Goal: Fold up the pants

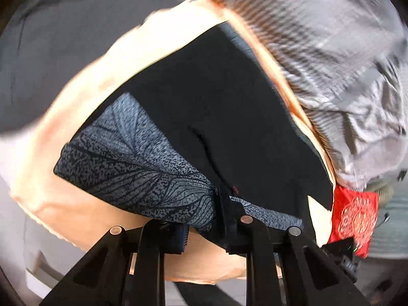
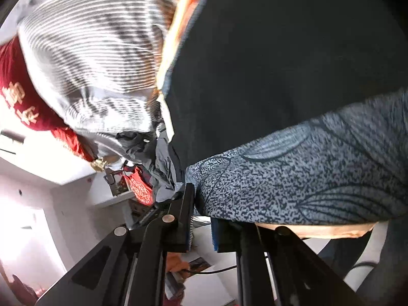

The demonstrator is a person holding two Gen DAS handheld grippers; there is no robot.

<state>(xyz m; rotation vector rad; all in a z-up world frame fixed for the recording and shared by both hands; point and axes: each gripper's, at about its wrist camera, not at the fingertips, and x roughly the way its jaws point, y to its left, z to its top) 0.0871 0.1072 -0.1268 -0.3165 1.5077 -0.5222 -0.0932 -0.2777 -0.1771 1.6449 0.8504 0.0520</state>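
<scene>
Clearly, the pants [image 1: 216, 107], black with a speckled blue-grey waistband [image 1: 132, 163], were spread over a peach-coloured surface [image 1: 46, 183]. Striped grey fabric [image 1: 318, 51] was heaped beside them, near a red patterned cloth [image 1: 357, 216]. The left tongs [image 1: 206, 232] were closed on the waistband; the right tongs [image 2: 201, 225] gripped its edge likewise.

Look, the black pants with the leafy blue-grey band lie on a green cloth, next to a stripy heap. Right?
Not quite. The cloth under the pants is peach-orange, not green, as the left wrist view shows. The leafy band and the stripy heap beside them are as you say.
</scene>
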